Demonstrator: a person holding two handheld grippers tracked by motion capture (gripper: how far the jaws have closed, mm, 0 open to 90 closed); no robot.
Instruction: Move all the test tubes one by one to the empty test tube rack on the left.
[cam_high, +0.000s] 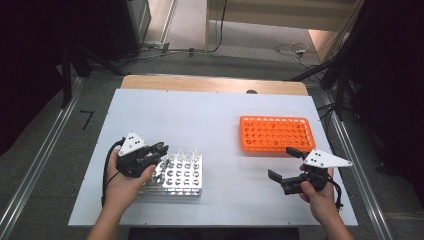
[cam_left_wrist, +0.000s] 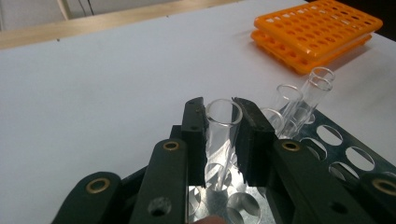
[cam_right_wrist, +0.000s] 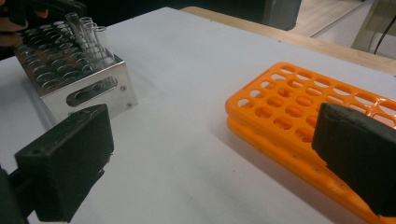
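My left gripper (cam_high: 161, 148) hangs over the far left corner of a shiny metal tube rack (cam_high: 180, 176). In the left gripper view its black jaws are shut on a clear glass tube (cam_left_wrist: 223, 128) that stands upright in a rack hole, the pads pressing its upper part. Several more glass tubes (cam_left_wrist: 299, 98) stand in the same row to the right. My right gripper (cam_high: 281, 162) hovers near the table's front right, open wide with nothing between its pads (cam_right_wrist: 74, 158). It faces an orange tube rack (cam_right_wrist: 289, 107) with bare holes.
The orange rack (cam_high: 276, 133) lies at the right of the white tabletop (cam_high: 200, 115), the metal rack (cam_right_wrist: 93, 88) at the front left. Bare white surface separates them. Cables trail on the floor beyond the table's wooden far edge (cam_high: 215, 82).
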